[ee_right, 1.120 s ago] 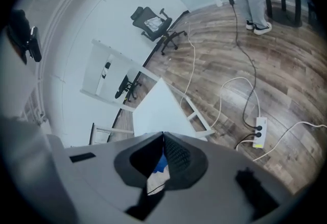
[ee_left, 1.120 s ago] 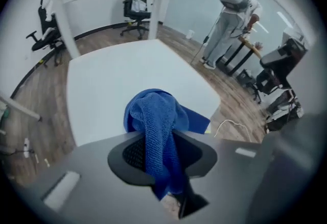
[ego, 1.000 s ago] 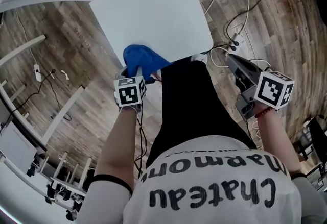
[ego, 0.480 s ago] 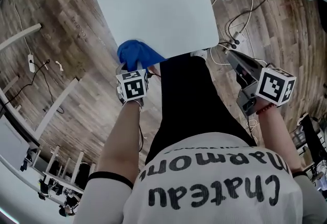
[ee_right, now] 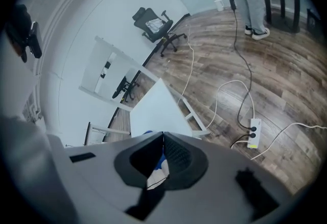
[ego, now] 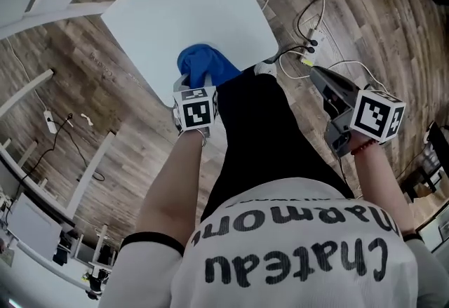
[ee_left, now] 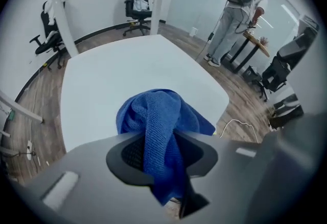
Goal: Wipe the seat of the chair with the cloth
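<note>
The white seat (ego: 189, 12) lies flat below me, its near edge by my legs. A crumpled blue cloth (ego: 205, 63) rests on that near edge, and my left gripper (ego: 192, 83) is shut on it. In the left gripper view the cloth (ee_left: 159, 116) bulges up between the jaws of the left gripper (ee_left: 161, 152), with the seat (ee_left: 122, 72) spreading out behind it. Off to the right, over the wooden floor and away from the seat, my right gripper (ego: 317, 75) is shut on nothing. In its own view the right gripper (ee_right: 163, 139) has its jaws pressed together, pointing toward the seat (ee_right: 156, 105).
A power strip (ego: 313, 38) with looping white cables lies on the floor right of the seat, and shows again as the power strip (ee_right: 254, 132). White frame bars (ego: 49, 15) run at the left. A standing person (ee_left: 232, 19) and an office chair (ee_left: 137, 6) are farther off.
My left gripper, still holding the cloth, swung left and then back right along the seat's near edge. The right gripper has stayed about where it was.
</note>
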`<state>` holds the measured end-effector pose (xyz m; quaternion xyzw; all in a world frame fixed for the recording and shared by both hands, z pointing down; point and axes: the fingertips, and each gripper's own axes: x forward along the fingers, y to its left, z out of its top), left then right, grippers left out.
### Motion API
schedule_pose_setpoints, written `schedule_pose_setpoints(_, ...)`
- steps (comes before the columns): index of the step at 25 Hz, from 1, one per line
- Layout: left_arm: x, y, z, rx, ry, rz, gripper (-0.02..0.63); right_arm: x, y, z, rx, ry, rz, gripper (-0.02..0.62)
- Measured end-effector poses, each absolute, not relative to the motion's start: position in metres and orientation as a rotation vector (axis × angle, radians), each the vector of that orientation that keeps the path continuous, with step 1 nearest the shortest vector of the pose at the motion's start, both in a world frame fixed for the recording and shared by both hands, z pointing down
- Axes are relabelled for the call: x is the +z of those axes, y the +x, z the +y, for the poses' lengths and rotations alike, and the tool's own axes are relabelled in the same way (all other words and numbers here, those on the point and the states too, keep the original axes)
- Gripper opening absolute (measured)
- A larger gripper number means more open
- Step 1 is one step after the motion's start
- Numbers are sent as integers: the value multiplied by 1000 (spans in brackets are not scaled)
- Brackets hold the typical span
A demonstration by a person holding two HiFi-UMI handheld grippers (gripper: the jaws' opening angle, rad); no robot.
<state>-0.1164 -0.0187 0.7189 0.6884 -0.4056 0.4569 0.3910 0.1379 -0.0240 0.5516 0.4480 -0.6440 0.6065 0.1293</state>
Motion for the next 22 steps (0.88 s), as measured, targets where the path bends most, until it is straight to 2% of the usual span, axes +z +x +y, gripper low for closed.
schedule_pose_setpoints(14, 716, 36, -37, 1127, 2033, -707, 123, 550, 223, 40, 1868, 1636, -1745, 14)
schedule_pose_setpoints(22, 715, 89, -41, 1132, 2120, -627, 121, 550, 259, 75, 1897, 1831, -1646, 14)
